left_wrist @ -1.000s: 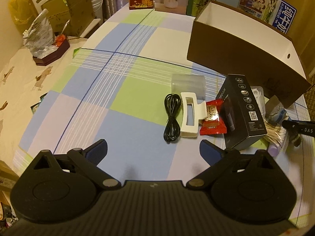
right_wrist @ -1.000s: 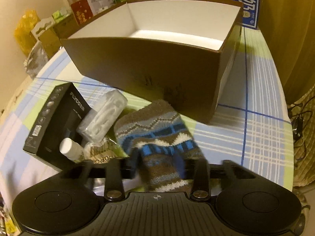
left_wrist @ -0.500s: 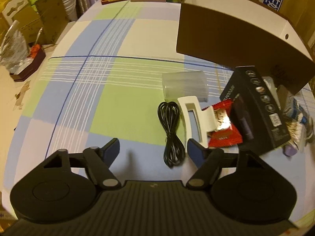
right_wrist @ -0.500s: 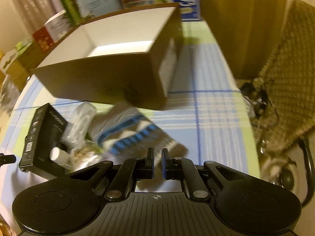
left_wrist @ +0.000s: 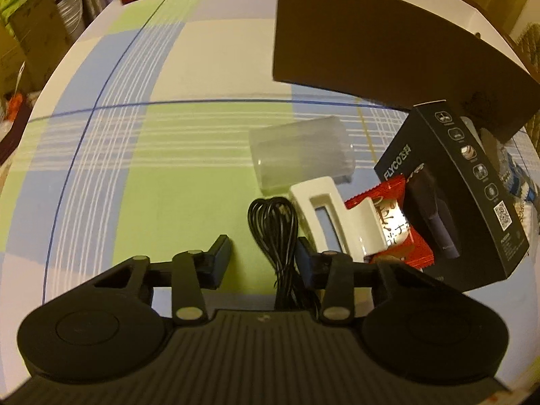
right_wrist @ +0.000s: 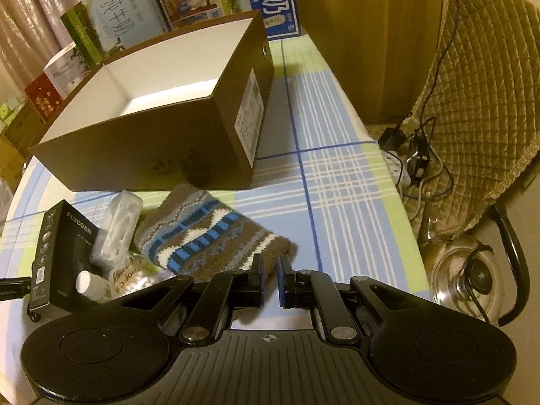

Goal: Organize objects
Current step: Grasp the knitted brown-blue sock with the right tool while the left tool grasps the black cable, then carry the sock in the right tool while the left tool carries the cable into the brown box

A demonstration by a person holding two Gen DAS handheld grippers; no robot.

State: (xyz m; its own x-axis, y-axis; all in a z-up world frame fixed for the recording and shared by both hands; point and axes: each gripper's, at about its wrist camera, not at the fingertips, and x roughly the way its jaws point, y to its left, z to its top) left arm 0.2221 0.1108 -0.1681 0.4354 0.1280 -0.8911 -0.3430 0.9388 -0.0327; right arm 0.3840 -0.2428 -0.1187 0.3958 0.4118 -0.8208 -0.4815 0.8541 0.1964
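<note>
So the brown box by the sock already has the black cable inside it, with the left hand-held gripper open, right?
Not quite. The right wrist view shows the brown box empty; the black cable lies on the tablecloth between the fingers of the open left hand-held gripper, as the left wrist view shows.

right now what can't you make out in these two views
- Left wrist view: black cable's near end, hidden under the left hand-held gripper.
- Right wrist view: brown box's floor, mostly hidden by its front wall.
- Right wrist view: small white bottle's label, too small.
</note>
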